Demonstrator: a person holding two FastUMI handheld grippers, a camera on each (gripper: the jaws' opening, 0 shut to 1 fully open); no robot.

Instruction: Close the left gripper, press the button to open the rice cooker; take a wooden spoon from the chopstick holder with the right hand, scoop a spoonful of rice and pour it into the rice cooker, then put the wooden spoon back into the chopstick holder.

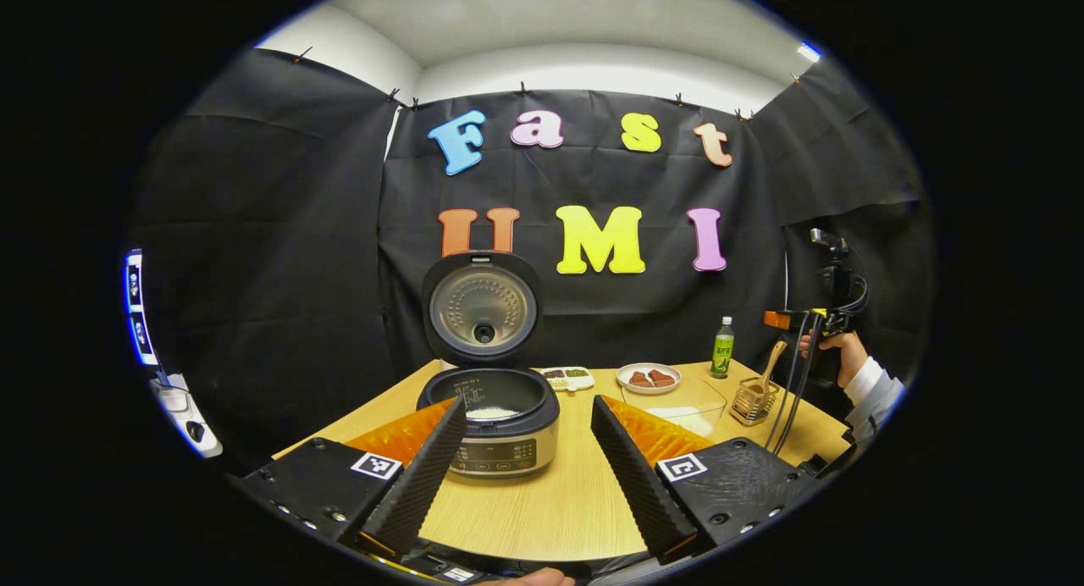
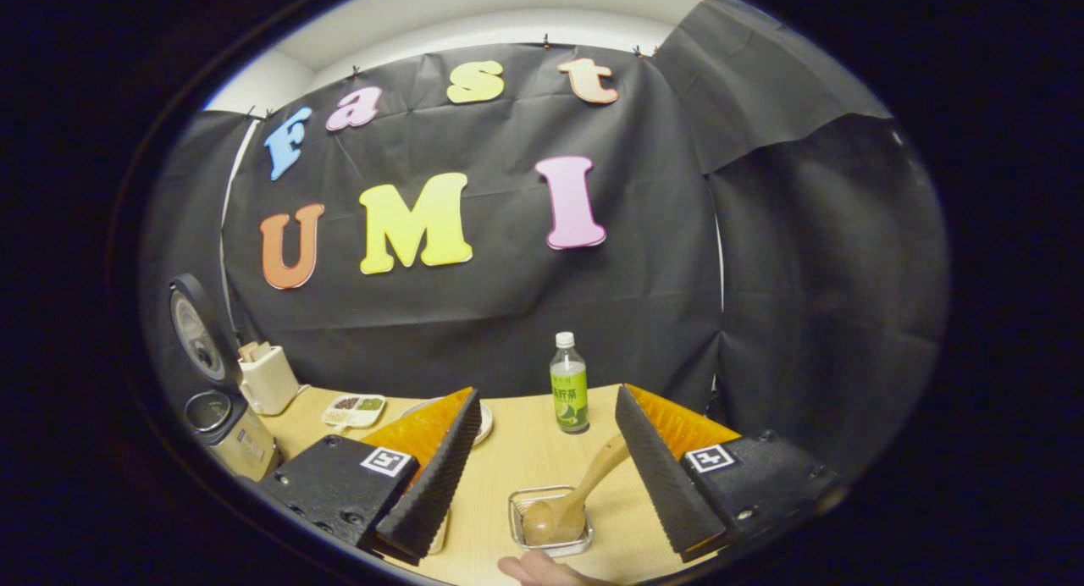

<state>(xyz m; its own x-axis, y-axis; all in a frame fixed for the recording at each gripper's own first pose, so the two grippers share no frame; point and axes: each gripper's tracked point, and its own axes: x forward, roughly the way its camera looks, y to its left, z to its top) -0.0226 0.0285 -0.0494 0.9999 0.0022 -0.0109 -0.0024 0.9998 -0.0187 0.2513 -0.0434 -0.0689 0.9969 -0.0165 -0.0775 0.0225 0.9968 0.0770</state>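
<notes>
The rice cooker [image 1: 495, 417] stands lid-up on the desk [image 1: 559, 501], rice inside, framed by the wide, empty left tongs [image 1: 529, 459]. Farther right, the wooden spoon [image 2: 567, 501] leans in its holder [image 2: 550, 518], the wide, empty right tongs [image 2: 542, 476] above it.

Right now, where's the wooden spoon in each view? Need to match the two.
Left gripper view: wooden spoon at right, standing in the chopstick holder, below the right gripper.
Right gripper view: bottom centre, bowl down in the holder, handle leaning right between the open fingers.
Shared landmark: green bottle, just behind the spoon.
</notes>
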